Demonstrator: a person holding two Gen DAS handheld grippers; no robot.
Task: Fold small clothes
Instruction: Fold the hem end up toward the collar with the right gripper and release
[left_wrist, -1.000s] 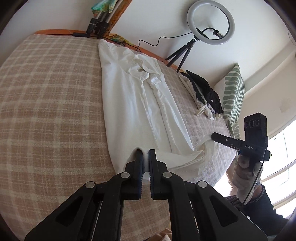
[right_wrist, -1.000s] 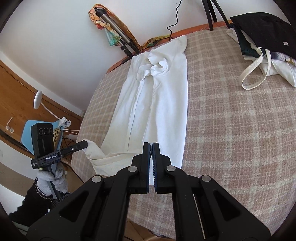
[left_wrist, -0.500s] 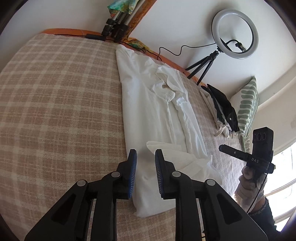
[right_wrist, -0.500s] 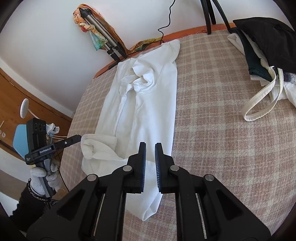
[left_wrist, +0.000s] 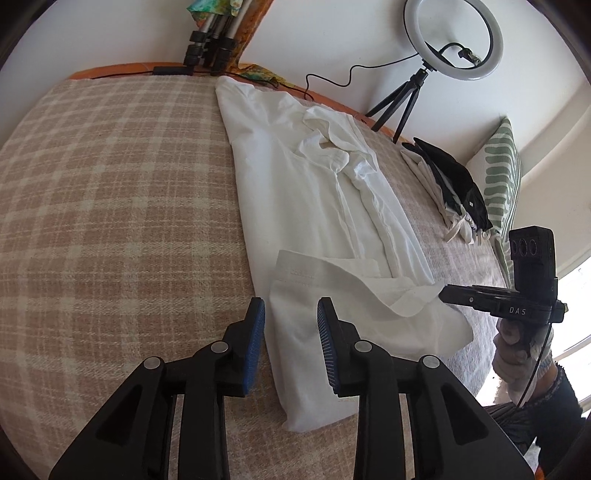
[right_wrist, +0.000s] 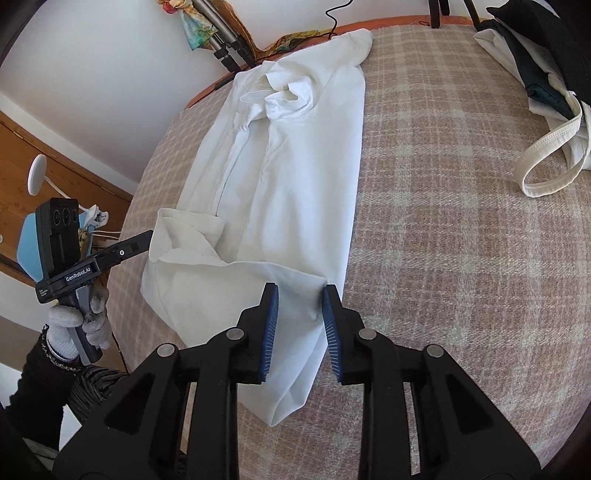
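Across the plaid bed (left_wrist: 110, 206) lies a white shirt (left_wrist: 306, 206), running toward twelve o'clock, its near hem flopped back. Left gripper (left_wrist: 291, 328) and right gripper (right_wrist: 300, 318) both hang over that hem, jaws apart and empty. It looks light, limp and crease-prone; I'd pinch the hem's two corners.

Legible markings: "DAS" in white letters on the black body of the right gripper (left_wrist: 441, 295), seen from the left wrist view. "GenRobot.AI" in white on the black body of the left gripper (right_wrist: 149, 240), right wrist view.

dark clothes pile (right_wrist: 546, 55) cut off by frame edge, ring light (left_wrist: 453, 38) base hidden behind bed (left_wrist: 110, 221)
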